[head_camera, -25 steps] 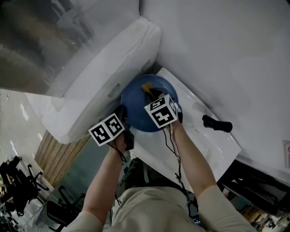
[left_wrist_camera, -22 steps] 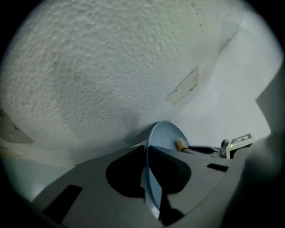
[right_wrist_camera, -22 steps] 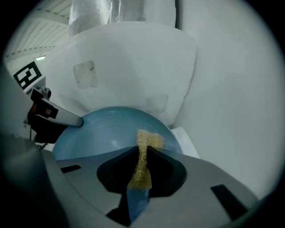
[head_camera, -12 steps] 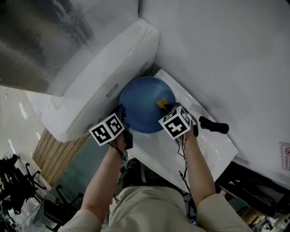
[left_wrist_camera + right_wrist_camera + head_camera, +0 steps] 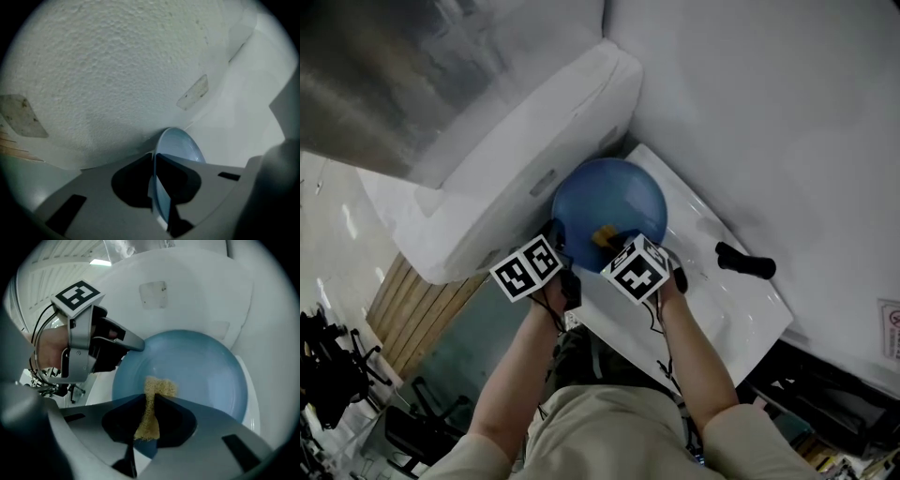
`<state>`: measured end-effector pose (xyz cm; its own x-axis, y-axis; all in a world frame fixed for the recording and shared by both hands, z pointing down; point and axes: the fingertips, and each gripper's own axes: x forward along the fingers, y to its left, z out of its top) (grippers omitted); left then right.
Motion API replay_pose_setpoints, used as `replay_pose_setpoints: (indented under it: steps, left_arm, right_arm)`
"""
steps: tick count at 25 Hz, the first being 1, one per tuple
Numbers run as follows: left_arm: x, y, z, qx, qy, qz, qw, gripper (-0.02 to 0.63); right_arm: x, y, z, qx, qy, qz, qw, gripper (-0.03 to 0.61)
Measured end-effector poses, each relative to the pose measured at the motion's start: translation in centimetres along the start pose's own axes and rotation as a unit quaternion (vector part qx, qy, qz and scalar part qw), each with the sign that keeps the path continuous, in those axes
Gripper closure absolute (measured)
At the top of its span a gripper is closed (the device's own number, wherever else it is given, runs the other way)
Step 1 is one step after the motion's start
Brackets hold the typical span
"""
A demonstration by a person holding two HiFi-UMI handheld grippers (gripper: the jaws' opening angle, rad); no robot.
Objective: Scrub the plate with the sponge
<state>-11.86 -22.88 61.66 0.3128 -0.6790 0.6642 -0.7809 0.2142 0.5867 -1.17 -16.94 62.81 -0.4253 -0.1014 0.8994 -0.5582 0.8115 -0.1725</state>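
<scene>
A round blue plate [image 5: 614, 202] is held up over the white sink counter [image 5: 731, 309]. My left gripper [image 5: 561, 246] is shut on the plate's left rim; in the left gripper view the plate [image 5: 180, 146] runs edge-on between the jaws of that gripper [image 5: 154, 187]. My right gripper [image 5: 614, 246] is shut on a yellow sponge [image 5: 604, 234], pressed to the plate's near part. In the right gripper view the sponge [image 5: 157, 392] is pinched between the jaws of the right gripper [image 5: 151, 416] and lies on the plate [image 5: 197, 371], with the left gripper [image 5: 136, 344] at the rim.
A black faucet handle [image 5: 746, 262] lies on the counter to the right. A white rounded basin wall [image 5: 525, 159] stands right behind the plate, and a white wall [image 5: 769, 112] rises at the right. Wooden slats [image 5: 408, 309] and dark chairs [image 5: 337, 375] lie below left.
The right gripper with the sponge has swept across the plate: from the upper middle, to the right edge, then back to the lower middle. The left gripper has kept its hold on the rim.
</scene>
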Motion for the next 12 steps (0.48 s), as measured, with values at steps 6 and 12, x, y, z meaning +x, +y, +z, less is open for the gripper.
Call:
replay_pose_setpoints:
  steps: [6, 12]
  left_arm:
    - [-0.4, 0.0, -0.6, -0.001, 0.011, -0.005, 0.9999, 0.580]
    - [-0.9, 0.1, -1.3, 0.044, 0.036, 0.017, 0.9982, 0.577]
  right_arm:
    - [0.2, -3.4, 3.6, 0.028, -0.086, -0.085, 0.992, 0.509]
    - [-2.3, -7.0, 4.7, 0.087, -0.160, -0.134, 0.974, 0.508]
